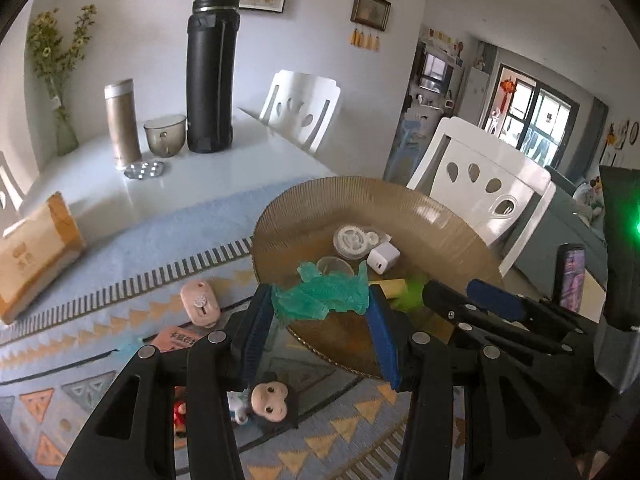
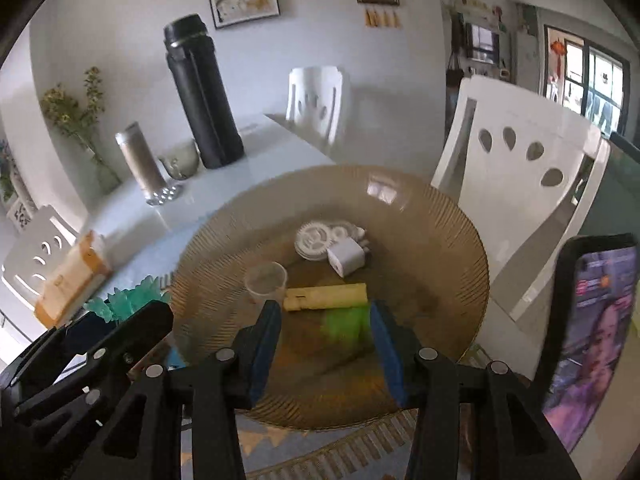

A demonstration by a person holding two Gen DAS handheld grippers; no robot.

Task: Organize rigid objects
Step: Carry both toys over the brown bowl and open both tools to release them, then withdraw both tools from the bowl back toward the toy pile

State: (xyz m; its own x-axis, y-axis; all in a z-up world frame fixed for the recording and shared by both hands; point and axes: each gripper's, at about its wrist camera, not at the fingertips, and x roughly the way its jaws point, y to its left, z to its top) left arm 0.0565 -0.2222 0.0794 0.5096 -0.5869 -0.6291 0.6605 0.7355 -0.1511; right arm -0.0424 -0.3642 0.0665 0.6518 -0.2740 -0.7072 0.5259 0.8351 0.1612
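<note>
My left gripper [image 1: 320, 304] is shut on a translucent teal toy [image 1: 324, 292] and holds it over the near-left rim of a ribbed amber glass plate [image 1: 452, 236]. The plate holds a white gear [image 1: 350, 240], a white charger cube [image 1: 383, 258], a clear cup [image 2: 266, 280] and a pale yellow block [image 2: 326, 297]. My right gripper [image 2: 325, 320] hangs open over the plate [image 2: 452, 288], and a blurred green object [image 2: 346, 322] lies between its fingers. The teal toy shows at the left in the right wrist view [image 2: 128, 300].
A monkey figure [image 1: 272, 400], a pink gadget [image 1: 200, 302] and an orange card [image 1: 176, 338] lie on the patterned mat. A black flask [image 1: 212, 72], gold tumbler [image 1: 122, 124], glass bowl [image 1: 164, 136] and paper package [image 1: 36, 248] stand behind. White chairs [image 1: 484, 184] flank the table.
</note>
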